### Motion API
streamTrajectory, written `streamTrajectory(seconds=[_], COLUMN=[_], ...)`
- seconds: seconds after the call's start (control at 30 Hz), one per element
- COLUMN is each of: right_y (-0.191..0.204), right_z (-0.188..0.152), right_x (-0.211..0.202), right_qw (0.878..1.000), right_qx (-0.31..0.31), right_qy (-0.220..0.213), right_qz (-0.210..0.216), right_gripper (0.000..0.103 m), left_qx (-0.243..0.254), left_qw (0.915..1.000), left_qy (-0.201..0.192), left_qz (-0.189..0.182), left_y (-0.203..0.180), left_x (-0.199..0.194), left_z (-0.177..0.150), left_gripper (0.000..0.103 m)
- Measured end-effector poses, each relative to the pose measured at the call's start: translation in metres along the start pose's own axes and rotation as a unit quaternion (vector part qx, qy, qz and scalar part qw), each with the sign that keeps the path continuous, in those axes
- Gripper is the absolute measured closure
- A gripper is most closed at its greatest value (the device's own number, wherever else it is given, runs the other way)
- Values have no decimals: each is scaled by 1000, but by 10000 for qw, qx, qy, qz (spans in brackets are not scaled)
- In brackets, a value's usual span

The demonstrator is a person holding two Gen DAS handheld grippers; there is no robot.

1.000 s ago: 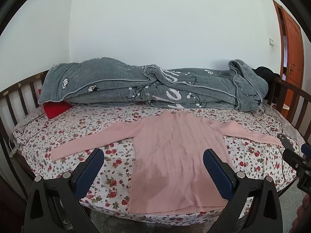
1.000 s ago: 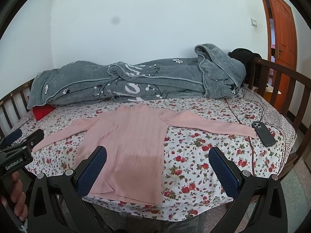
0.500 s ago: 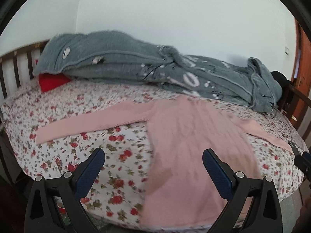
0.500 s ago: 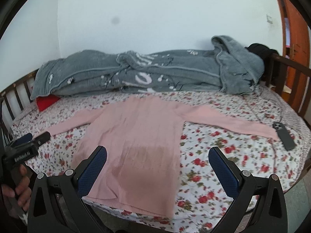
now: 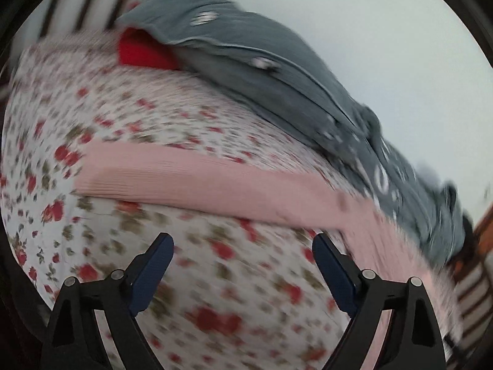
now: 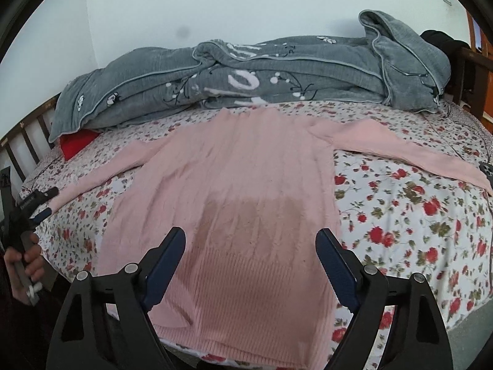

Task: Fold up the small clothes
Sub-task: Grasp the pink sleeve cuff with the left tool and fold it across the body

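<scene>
A pink ribbed knit sweater lay flat on the floral cotton bedsheet, both sleeves spread out, with a darker damp-looking patch on its lower front. Behind it a thick grey fleece blanket was bunched along the wall, over a red cushion. The right gripper hovered over the hem; its jaws had just been closing a little but stood apart, gripping nothing. The left gripper, blurred, was near the long sleeve, its jaws also narrowing yet apart and empty.
</scene>
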State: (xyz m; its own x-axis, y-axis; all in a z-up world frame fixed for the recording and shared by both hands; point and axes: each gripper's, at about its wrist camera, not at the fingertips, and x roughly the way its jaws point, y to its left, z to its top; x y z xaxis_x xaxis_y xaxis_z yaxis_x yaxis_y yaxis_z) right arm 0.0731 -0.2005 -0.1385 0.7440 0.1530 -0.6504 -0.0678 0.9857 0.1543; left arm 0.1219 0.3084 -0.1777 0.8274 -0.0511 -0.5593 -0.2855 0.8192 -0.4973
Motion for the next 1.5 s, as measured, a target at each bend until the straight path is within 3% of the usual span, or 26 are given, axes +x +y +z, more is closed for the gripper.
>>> streamTrajectory(seconds=[0.17,0.37,0.53,0.67,0.73,0.8,1.07,1.23,1.5], right_y=[-2,-3,-9,-15,-18,-20,-38,-67,-118], right_z=[5,10,12,16,19,23,27,21,9], right_x=[11,22,26,22,15,10,-5,-12,-25], right_qw=[9998,9992,9982,9971,9962,9954,9947,9936,9932], right_qx=[206,345,567,743,855,921,929,1045,1072], right_qy=[-21,22,44,-49,-157,-222,-385,-362,-434], right_qz=[-13,-188,-200,-158,-33,172,228,234,-96], right_gripper=[17,17,17,17,17,17,17,17,17], left_qx=[-716,-1250,-1497,-1513,-1361,-1185,-279,368,1202], left_qw=[9974,9920,9887,9884,9905,9924,9968,9969,9918], left_qy=[86,85,81,48,-25,-75,-352,-474,-406], left_qz=[32,-130,76,88,183,334,655,507,124], left_y=[55,87,96,92,83,72,1,-73,-213], left_x=[20,34,37,31,27,23,10,9,32], left_z=[15,26,38,49,55,60,78,78,57], left_gripper=[29,45,66,76,90,96,96,96,97])
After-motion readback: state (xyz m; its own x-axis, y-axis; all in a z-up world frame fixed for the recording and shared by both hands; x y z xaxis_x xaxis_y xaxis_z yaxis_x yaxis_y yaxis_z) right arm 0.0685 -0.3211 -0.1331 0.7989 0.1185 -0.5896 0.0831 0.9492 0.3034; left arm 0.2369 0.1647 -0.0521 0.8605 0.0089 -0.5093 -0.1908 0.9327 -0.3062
